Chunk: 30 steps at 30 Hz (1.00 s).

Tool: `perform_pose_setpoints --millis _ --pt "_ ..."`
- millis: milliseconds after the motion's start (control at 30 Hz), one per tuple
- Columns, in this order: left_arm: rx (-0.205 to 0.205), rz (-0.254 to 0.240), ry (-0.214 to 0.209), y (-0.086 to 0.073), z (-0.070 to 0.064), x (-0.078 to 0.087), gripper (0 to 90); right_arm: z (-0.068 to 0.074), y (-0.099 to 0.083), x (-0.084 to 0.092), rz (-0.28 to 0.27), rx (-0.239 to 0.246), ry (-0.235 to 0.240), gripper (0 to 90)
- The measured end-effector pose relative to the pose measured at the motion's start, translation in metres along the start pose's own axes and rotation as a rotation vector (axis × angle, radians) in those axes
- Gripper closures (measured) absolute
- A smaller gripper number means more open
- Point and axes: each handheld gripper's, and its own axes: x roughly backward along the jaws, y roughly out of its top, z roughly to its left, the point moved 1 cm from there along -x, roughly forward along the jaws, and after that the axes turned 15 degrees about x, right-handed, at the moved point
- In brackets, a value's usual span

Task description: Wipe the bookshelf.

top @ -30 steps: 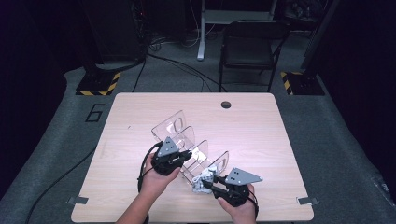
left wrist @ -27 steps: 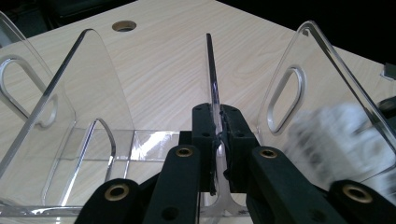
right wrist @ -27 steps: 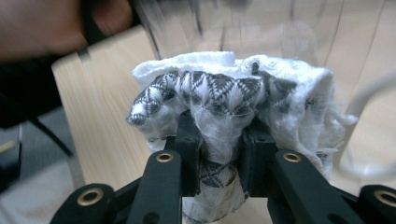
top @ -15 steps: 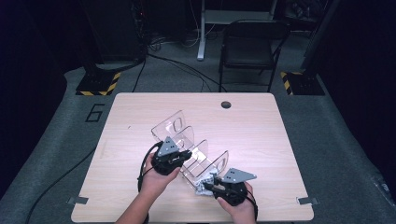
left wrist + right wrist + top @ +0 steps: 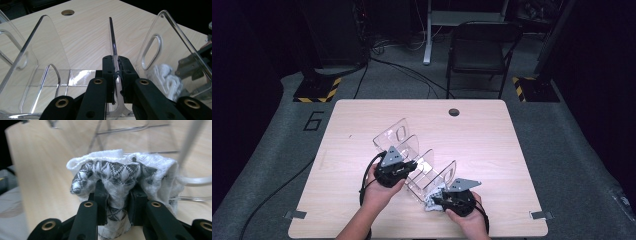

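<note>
A wooden table [image 5: 362,125] is seen bearing a clear acrylic file rack [image 5: 399,137] near its middle. One divider [image 5: 113,37] is clamped by the left gripper [image 5: 394,167]. At five o'clock of the rack, a white patterned cloth [image 5: 120,173] is pinched by the right gripper [image 5: 447,200]; its lower folds are hidden behind the jaws.

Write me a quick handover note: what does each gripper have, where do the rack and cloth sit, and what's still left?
Left gripper: shut on a middle divider of the clear acrylic rack, steadying it mid-table.
Right gripper: shut on the bunched white-and-grey cloth, low at the rack's near end panel.
Done: rack held, cloth gripped and brought to the rack.
Left, likely: wipe the panels with the cloth; which ones are already wiped can't be told.
</note>
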Motion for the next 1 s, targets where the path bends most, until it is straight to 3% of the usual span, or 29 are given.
perform_pose_setpoints --millis 33,133,300,367,533,633,800,933,1000 --pt "-0.004 -0.002 -0.002 0.000 0.000 0.000 84.8 -0.003 -0.001 0.001 -0.002 -0.002 -0.020 72.6" --pt "0.001 -0.007 0.002 -0.001 -0.001 0.000 84.8 -0.015 -0.007 0.003 -0.028 -0.076 -0.065 72.5" --pt "0.006 -0.003 -0.002 0.000 0.000 0.000 84.0 -0.024 -0.014 0.002 -0.046 -0.143 -0.059 72.2" --pt "0.009 -0.002 -0.002 0.000 0.000 0.000 83.8 -0.021 -0.010 0.006 -0.049 -0.114 -0.089 72.1" --pt "0.007 -0.006 -0.006 -0.001 0.000 -0.001 83.8 -0.014 0.015 0.036 -0.235 -0.093 -0.118 71.4" --pt "0.006 -0.001 -0.013 -0.001 -0.002 -0.001 83.7 -0.010 0.024 0.046 -0.284 -0.082 -0.104 71.1" --pt "0.008 -0.005 -0.007 -0.001 -0.002 -0.001 83.8 0.006 0.031 0.045 -0.291 -0.057 -0.047 71.3" --pt "0.007 0.001 -0.007 -0.001 -0.002 -0.001 83.9 0.018 0.033 0.038 -0.273 0.013 0.005 71.3" --pt "0.007 0.002 -0.007 -0.001 -0.002 -0.001 83.9 0.019 0.031 0.034 -0.238 0.045 0.025 71.8"
